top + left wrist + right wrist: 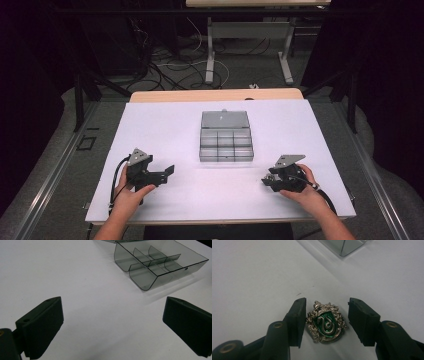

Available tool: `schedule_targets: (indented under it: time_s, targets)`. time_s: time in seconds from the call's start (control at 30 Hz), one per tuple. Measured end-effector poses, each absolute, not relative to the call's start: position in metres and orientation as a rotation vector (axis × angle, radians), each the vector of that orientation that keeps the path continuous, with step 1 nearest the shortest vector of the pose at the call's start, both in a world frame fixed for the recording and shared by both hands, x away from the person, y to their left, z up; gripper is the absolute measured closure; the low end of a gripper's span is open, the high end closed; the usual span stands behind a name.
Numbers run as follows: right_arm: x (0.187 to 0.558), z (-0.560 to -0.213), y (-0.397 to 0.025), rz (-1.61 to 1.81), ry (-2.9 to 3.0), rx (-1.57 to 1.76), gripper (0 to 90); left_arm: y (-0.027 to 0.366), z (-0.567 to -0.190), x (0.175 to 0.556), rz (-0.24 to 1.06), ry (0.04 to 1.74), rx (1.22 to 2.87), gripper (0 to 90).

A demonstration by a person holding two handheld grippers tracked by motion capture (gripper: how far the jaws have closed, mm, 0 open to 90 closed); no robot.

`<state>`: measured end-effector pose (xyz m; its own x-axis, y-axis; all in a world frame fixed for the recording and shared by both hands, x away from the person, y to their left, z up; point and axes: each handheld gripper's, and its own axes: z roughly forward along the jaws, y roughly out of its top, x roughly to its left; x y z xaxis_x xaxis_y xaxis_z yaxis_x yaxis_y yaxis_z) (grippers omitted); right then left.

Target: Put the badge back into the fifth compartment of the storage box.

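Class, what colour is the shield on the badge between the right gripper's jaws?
Green, with a silver snake, on the badge; right gripper view shows it best.

White table (pixel 165 125), wood edge showing at far side. Clear grey compartment box (pixel 226 145) sits on it at centre, lid (pixel 224 119) flat open on the far side, compartments look empty. Small metal crest badge (pixel 326 322), green shield with a snake, lies flat on the table near right, just beside box's near corner.
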<state>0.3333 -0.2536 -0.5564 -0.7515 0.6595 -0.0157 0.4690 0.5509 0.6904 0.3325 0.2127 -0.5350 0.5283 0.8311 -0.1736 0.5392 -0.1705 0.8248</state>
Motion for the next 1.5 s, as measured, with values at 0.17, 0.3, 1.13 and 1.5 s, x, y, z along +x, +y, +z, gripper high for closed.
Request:
schedule_targets:
  time_s: [0.17,0.3,1.13,1.5]
  targets:
    - [0.3324,-0.5556,-0.2544,0.993,2.540,0.930,53.4,0.2127,-0.5348,0.3323,0.398,1.130,1.847,3.4]
    - [0.3318,-0.5555,-0.2541,0.992,2.535,0.947,53.8,0.2126,-0.5349,0.3324,0.398,1.131,1.847,3.4]
    - [0.3319,-0.5553,-0.2565,1.054,2.519,1.048,54.7,0.2137,-0.5352,0.3327,0.394,1.135,1.850,3.7]
    - [0.3320,-0.5520,-0.2598,1.079,2.478,1.066,54.7,0.2138,-0.5355,0.3330,0.396,1.137,1.849,3.9]
